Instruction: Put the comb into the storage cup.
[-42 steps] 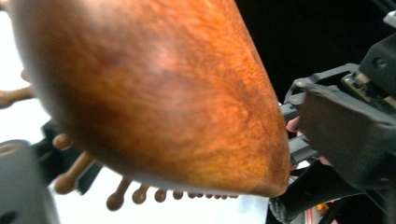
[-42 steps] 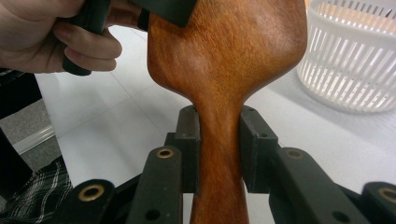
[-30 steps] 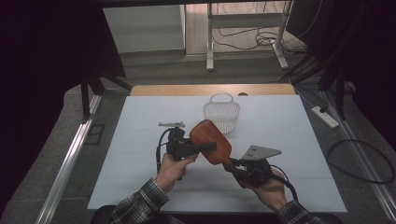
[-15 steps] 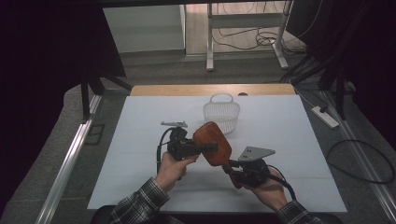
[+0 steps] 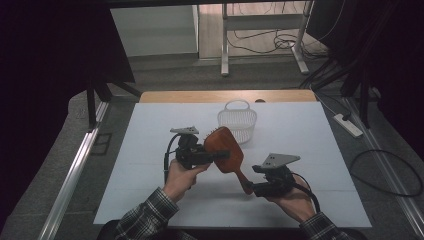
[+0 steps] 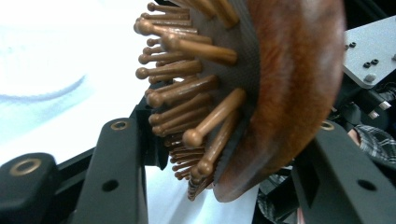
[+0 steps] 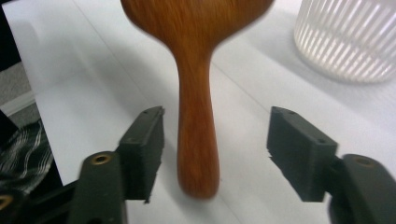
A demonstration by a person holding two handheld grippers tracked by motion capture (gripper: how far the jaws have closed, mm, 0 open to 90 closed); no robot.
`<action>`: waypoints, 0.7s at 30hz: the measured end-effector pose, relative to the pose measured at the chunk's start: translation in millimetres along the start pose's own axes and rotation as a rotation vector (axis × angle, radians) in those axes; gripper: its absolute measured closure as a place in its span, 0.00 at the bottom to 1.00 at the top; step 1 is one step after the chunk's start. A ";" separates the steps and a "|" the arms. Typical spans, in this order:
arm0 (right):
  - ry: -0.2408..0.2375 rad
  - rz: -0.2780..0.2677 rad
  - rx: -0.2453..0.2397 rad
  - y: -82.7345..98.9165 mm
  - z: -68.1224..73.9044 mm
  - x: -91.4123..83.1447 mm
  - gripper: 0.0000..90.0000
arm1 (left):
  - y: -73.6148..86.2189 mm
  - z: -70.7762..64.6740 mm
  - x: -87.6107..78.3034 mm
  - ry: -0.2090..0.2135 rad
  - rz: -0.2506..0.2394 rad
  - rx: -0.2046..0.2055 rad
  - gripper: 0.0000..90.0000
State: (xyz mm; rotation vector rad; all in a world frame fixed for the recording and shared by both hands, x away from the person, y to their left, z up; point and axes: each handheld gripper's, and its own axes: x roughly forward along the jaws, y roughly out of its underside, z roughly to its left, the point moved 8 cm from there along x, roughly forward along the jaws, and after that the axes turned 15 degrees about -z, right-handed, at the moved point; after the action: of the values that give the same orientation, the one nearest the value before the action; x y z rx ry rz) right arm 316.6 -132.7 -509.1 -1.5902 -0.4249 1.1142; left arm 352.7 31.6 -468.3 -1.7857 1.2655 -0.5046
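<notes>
Hairbrush (image 5: 223,148) changing hands (basket (image 5: 237,120) waits behind)
Left gripper (image 5: 200,154) clamps the brush head; right gripper (image 7: 212,158) has just been opening, handle loose between; next, withdraw clear.

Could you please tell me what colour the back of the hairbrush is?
The hairbrush has a reddish-brown wooden back, seen best in the right gripper view.

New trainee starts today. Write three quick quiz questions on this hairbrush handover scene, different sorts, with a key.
1. True or false: the left hand-held gripper is shut on the head of the wooden hairbrush.
2. The right hand-held gripper has its jaws: A) clamped on the handle, B) apart on either side of the handle, C) inside the basket.
3. Fill in: beyond the brush stands a white ____.

Key: 1 true; 2 B; 3 basket.
</notes>
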 end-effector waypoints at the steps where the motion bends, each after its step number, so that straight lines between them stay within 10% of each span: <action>1: -0.008 0.029 0.012 2.5 -1.3 -0.7 0.35 | -0.8 0.7 -0.5 -0.004 0.001 0.002 0.58; 21: 0.040 0.072 0.106 11.7 -25.2 -18.4 0.11 | -28.8 11.5 -3.8 -0.067 -0.008 0.085 0.58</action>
State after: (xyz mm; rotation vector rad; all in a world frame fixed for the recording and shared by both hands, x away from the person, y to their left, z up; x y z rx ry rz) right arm 325.2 -164.7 -512.6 -1.5425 -0.2795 1.1388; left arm 375.5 43.0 -450.2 -1.7227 1.1748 -0.4921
